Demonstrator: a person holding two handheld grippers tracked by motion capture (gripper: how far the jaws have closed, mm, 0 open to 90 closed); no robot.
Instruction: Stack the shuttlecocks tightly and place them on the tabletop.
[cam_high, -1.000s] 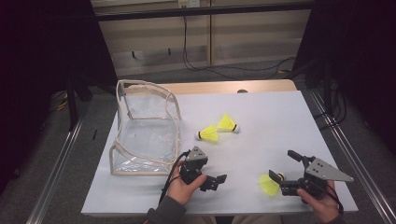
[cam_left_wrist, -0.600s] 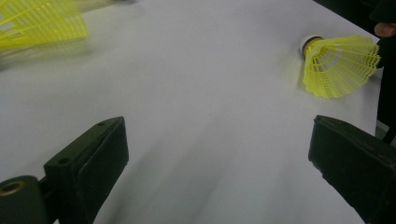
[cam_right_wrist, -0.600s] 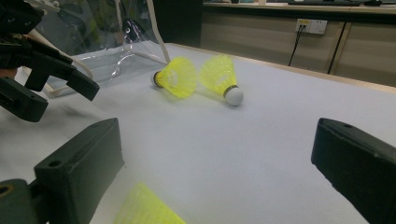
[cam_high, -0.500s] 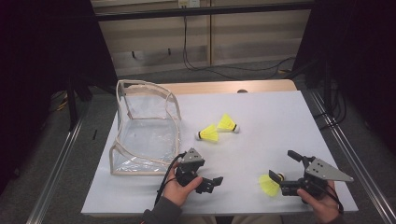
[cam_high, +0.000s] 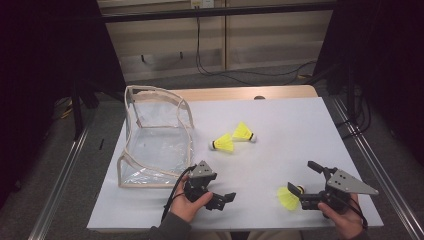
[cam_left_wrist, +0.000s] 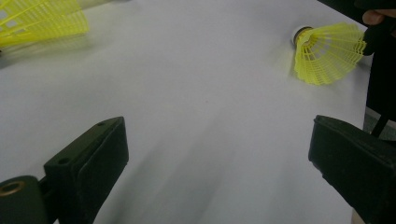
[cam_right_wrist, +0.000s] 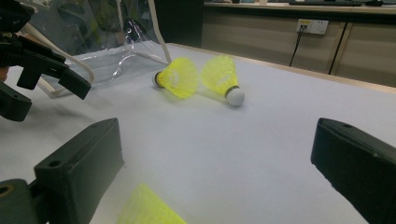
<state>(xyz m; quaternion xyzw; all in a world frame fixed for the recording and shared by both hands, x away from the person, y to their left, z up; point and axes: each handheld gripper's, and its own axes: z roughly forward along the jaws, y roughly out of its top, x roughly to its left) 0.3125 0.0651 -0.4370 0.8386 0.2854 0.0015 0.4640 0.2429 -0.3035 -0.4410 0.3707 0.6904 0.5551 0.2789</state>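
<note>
The white table (cam_high: 280, 125) carries a clear plastic bag (cam_high: 155, 140) at its left, standing open. The left tool (cam_high: 220, 199) and right tool (cam_high: 306, 184) both hover low with jaws spread, holding nothing. One yellow shuttlecock (cam_high: 289, 198) lies just beside the right tool; two others (cam_high: 234, 138) lie mid-table. Likely step: picking up the near shuttlecock; next, lower and close on it.

White table (cam_high: 280, 130): shuttlecocks (cam_high: 223, 143), clear pouch (cam_high: 155, 145)

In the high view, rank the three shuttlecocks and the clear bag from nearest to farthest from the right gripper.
1. Shuttlecock by the right gripper, at its left jaw.
2 and 3. Mid-table pair: right one, left one; too close to call.
4. Clear bag, far left.
</note>
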